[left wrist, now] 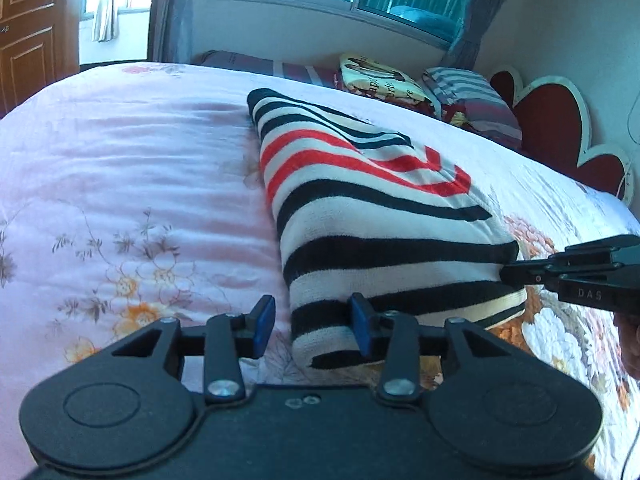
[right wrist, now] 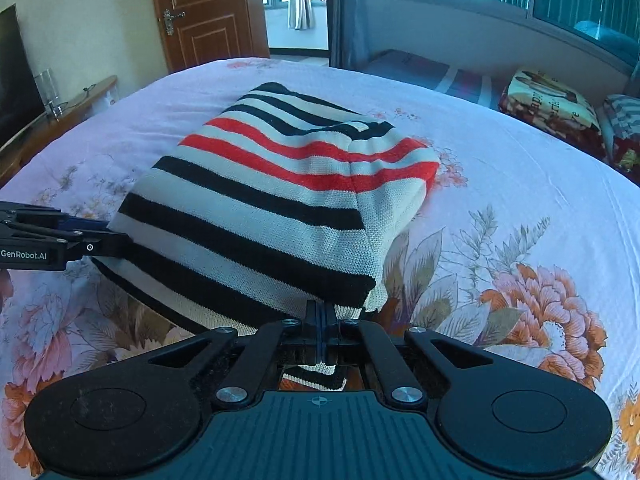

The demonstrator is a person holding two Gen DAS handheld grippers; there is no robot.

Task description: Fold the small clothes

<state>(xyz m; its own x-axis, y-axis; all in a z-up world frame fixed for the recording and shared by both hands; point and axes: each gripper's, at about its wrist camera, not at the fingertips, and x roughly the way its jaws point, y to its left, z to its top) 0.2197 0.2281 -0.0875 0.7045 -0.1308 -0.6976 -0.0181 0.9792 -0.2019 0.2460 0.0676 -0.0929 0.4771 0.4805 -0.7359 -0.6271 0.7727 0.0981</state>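
**On the bed, near hem pinched, one corner still loose**

On the floral bedspread (right wrist: 520, 184) the striped knit sweater (right wrist: 272, 200) lies folded into a thick bundle, near edge toward both grippers. The right gripper (right wrist: 320, 320) is clamped tight on the hem at the near right corner; you can see a strip of knit tucked under its closed fingers. The left gripper (left wrist: 310, 326) is partly open at the near left corner: one blue pad (left wrist: 362, 330) sits against the cloth, the other hangs over bare bedspread, so nothing is pinched there.

My take on doing the next fold well: get the left jaws properly around the corner, all layers, before lifting. Then raise both corners together and level, carry them toward the far edge and line up the stripes. If only the right side lifts, I'd guess the bundle twists and the layers slide apart.
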